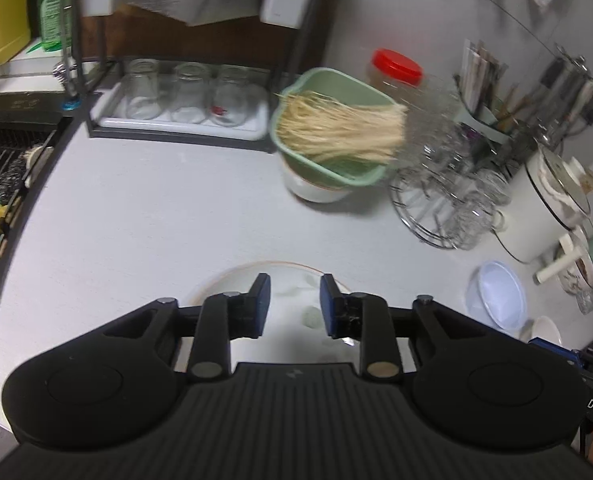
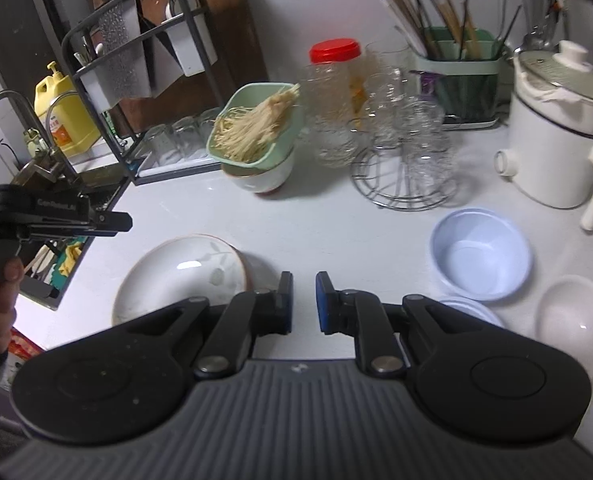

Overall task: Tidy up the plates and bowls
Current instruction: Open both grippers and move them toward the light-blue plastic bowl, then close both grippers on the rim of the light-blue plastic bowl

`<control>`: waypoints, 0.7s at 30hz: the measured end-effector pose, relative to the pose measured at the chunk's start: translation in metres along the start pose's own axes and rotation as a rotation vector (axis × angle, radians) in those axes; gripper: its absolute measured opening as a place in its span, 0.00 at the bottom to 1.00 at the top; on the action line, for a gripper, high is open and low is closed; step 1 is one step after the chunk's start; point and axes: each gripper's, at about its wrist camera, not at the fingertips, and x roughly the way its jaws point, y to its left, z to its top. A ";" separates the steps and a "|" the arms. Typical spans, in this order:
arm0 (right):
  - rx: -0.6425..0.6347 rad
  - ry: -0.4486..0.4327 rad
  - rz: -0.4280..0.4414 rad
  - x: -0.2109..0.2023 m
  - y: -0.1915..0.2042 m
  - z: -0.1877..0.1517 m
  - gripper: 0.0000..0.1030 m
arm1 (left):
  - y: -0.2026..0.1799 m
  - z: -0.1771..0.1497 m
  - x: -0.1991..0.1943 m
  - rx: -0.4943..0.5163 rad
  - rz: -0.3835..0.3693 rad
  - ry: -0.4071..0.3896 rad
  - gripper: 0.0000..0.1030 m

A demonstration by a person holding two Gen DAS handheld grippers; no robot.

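A white plate with a brown rim (image 1: 232, 280) lies on the white counter; in the right wrist view (image 2: 176, 276) it sits left of my fingers. My left gripper (image 1: 295, 304) hovers open and empty just above it. It also shows in the right wrist view (image 2: 108, 220), above the plate's left. My right gripper (image 2: 303, 300) is open and empty over bare counter. A light blue bowl (image 2: 481, 254) sits to its right, with a blue plate (image 2: 470, 310) and a white bowl (image 2: 576, 316) nearby. The blue bowl also shows in the left wrist view (image 1: 496, 294).
A green basket of noodles (image 2: 256, 128) rests on a white bowl (image 2: 260, 180) at the back. A wire rack of glasses (image 2: 404, 160), a red-lidded jar (image 2: 336, 64), a utensil holder (image 2: 460, 76) and a white cooker (image 2: 556, 132) stand behind. The sink (image 1: 4, 184) lies left.
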 end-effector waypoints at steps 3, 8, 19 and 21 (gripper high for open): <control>-0.003 -0.012 -0.023 -0.011 -0.012 -0.007 0.15 | -0.025 -0.011 0.002 0.026 -0.023 0.003 0.46; -0.005 -0.061 -0.071 -0.023 -0.033 -0.017 0.15 | -0.063 -0.027 0.009 0.083 -0.043 0.009 0.56; 0.015 -0.092 -0.106 -0.033 -0.069 -0.037 0.43 | -0.117 -0.045 0.044 0.183 -0.136 0.077 0.62; 0.041 -0.088 -0.128 -0.034 -0.079 -0.040 0.43 | -0.128 -0.047 0.052 0.207 -0.158 0.088 0.62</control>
